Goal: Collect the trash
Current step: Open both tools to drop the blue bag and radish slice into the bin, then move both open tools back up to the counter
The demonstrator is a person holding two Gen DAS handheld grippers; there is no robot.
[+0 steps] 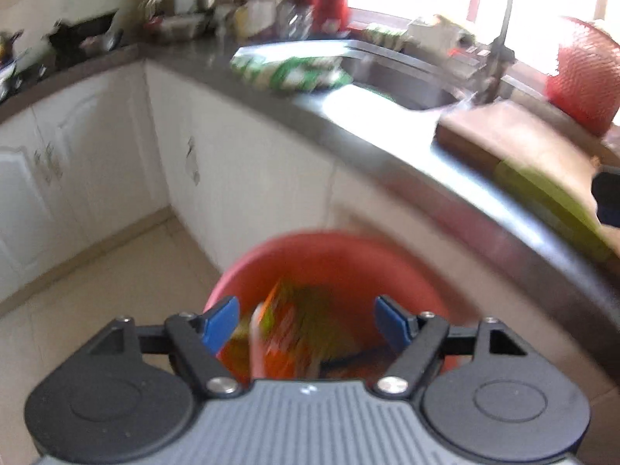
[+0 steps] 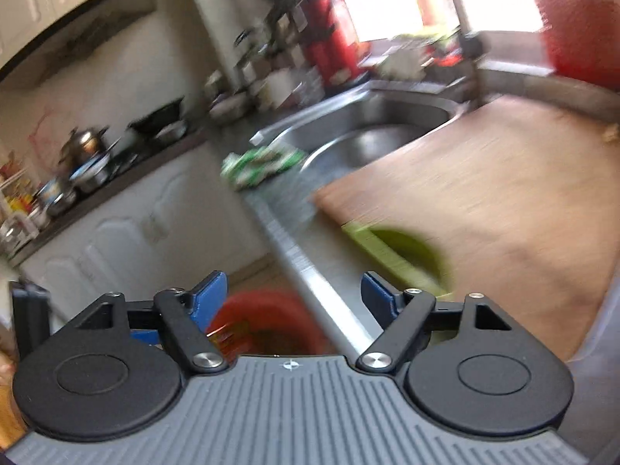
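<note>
Hanging over red bin: left gripper, open.

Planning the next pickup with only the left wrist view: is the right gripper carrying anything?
Observer: No, the right gripper is open, with nothing in its jaws.
Operator: Anything lying in the sink bowl?
Observer: The sink bowl looks bare, though blurred.
Operator: What does that gripper face?
Observer: The counter edge, red bucket below it, green wrapper ahead beside the sink.
</note>
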